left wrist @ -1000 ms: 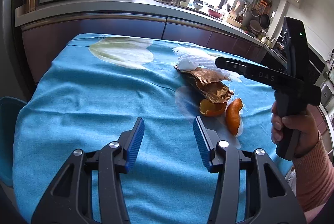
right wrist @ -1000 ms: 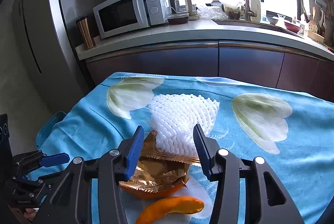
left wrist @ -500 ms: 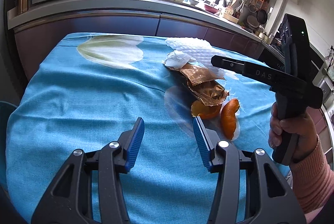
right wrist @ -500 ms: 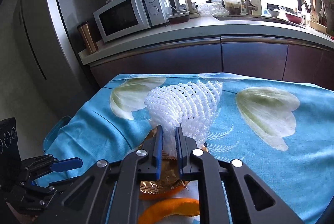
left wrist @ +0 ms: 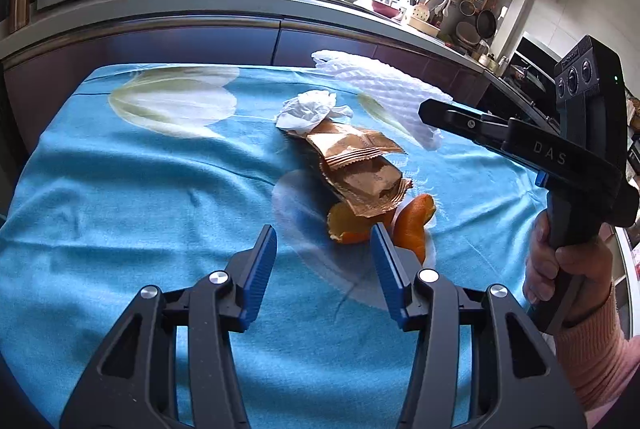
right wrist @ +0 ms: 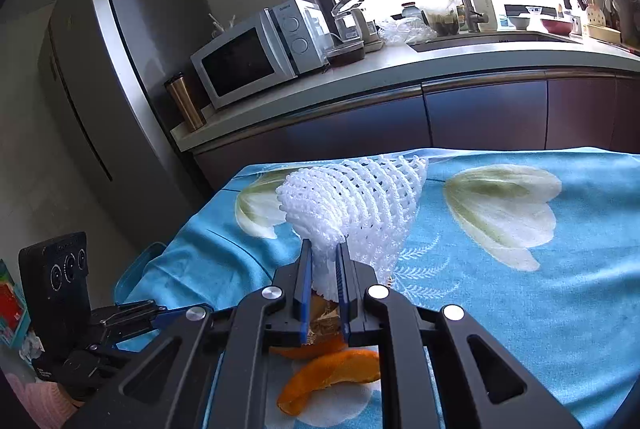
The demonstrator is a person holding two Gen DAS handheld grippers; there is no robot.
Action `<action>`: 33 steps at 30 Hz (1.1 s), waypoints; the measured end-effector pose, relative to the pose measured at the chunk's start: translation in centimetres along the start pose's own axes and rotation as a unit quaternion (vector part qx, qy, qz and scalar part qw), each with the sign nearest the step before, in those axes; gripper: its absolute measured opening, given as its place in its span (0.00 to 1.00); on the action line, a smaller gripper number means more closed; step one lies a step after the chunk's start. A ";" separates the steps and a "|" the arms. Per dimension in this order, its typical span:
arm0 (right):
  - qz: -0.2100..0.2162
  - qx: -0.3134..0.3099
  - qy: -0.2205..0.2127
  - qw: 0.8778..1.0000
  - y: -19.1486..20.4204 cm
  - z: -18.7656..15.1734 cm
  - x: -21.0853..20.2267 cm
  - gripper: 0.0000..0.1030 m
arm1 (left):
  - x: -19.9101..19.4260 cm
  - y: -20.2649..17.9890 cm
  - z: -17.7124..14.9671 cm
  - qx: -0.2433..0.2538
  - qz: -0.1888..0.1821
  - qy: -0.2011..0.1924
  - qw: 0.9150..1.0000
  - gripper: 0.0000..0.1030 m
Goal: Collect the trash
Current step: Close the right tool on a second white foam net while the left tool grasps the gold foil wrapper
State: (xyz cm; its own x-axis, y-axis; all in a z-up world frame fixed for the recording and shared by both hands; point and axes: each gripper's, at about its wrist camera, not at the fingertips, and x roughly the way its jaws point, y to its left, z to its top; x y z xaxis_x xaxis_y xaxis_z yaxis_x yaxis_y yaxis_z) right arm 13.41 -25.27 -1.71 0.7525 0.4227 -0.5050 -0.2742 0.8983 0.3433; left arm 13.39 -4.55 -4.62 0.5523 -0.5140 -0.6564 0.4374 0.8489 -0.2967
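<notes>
Step in hand: first pickup. The right gripper (right wrist: pixel 323 261) is clamped on the near end of the white foam fruit-net sleeve (right wrist: pixel 352 205), pads pinching the mesh, and the left wrist view shows the sleeve (left wrist: pixel 384 89) hanging clear of the cloth above the far right part of the tabletop. The left gripper (left wrist: pixel 323 261) stands about half open with nothing between its blue pads, hovering over the near middle of the tabletop, just short of the pile. Rest of the trash sits right of centre: crumpled white tissue (left wrist: pixel 310 109) farthest back, brown foil snack wrappers (left wrist: pixel 360 165) touching it and stacked toward the near edge, two curved pieces of orange peel (left wrist: pixel 414 225) tucked partly under the wrappers' near end. Next move, my read: carry the sleeve off to a bin; none identifiable for sure, though a blue rimmed container (right wrist: pixel 138 269) shows below the tabletop's left edge and might be it. Foam is light and springy, so the grip should hold, but it could snag the wrappers if dragged low. The left gripper is lined up for the peel or wrappers; wrappers are flat and overlapping, so it needs to come in low along the cloth and catch an edge. Surface: table under a turquoise cloth with large white tulip prints (left wrist: pixel 120 213), soft, slightly wrinkled. Room: kitchen, dark cabinet fronts below a pale counter (right wrist: pixel 460 59), white microwave (right wrist: pixel 256 51), copper tumbler (right wrist: pixel 184 101), steel fridge (right wrist: pixel 104 77), sink and tap under a bright window.
</notes>
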 end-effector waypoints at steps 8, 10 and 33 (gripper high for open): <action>0.006 0.018 -0.002 1.000 -0.8 -0.4 -0.2 0.10 | 4.1 -0.7 2.1 -0.019 -0.040 0.039 0.998 0.48; 0.008 0.021 -0.003 1.000 -1.0 -0.5 -0.3 0.10 | 5.0 -0.4 2.3 -0.034 -0.050 0.051 0.997 0.45; 0.027 0.022 -0.011 0.999 -0.7 -0.7 -1.0 0.10 | 1.1 0.5 0.9 -0.036 -0.049 0.028 0.998 0.07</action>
State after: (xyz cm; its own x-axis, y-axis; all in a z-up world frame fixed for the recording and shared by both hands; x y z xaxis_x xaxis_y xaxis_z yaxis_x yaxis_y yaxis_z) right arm 12.39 -26.21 -1.99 0.7503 0.4669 -0.4681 -0.2884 0.8682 0.4038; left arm 14.82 -4.81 -4.89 0.4684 -0.5885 -0.6590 0.4341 0.8030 -0.4085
